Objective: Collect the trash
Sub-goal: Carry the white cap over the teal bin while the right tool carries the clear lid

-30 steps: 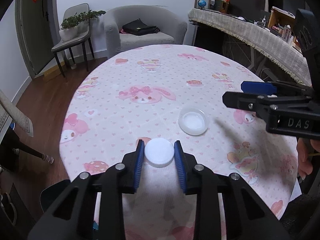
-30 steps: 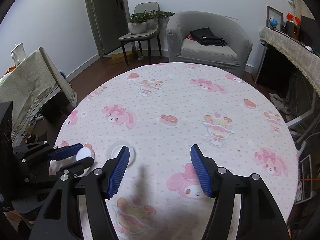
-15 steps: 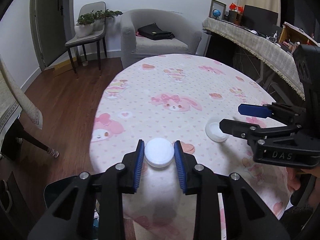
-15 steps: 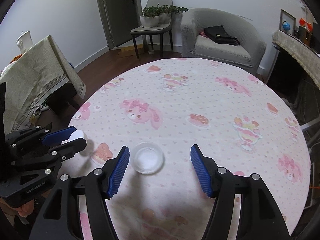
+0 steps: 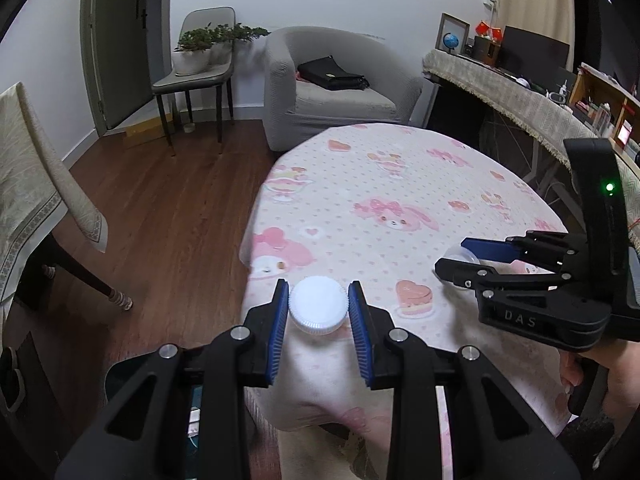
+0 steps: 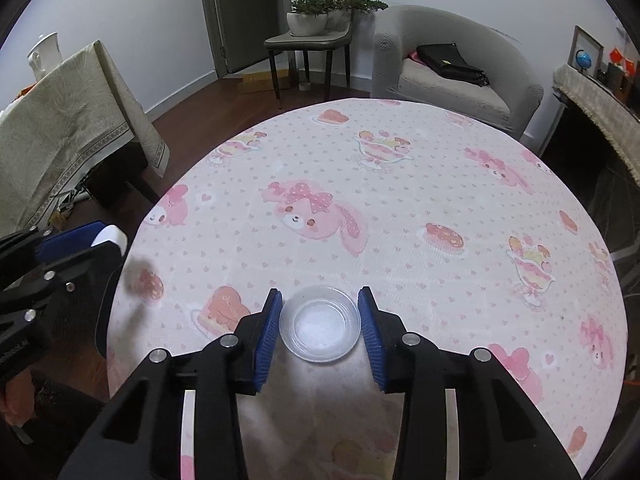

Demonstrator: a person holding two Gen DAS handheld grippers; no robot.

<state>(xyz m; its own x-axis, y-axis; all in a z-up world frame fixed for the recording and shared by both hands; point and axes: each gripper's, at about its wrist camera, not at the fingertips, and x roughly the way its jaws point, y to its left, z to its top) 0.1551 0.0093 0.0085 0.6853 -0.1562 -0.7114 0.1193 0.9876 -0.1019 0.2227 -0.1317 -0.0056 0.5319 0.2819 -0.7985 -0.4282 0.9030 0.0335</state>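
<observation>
Pink-clothed round table [image 6: 400,184], left tool [image 5: 319,307] clamping white cap [image 5: 319,305], right tool [image 6: 320,324] apart around clear lid [image 6: 320,324]

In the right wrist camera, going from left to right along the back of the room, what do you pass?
White teapot → door → chair with potted plants → grey armchair with black bag → framed globe picture.

The only readable lettering is "DAS", embossed on the black body of the right tongs [image 5: 472,258].
</observation>
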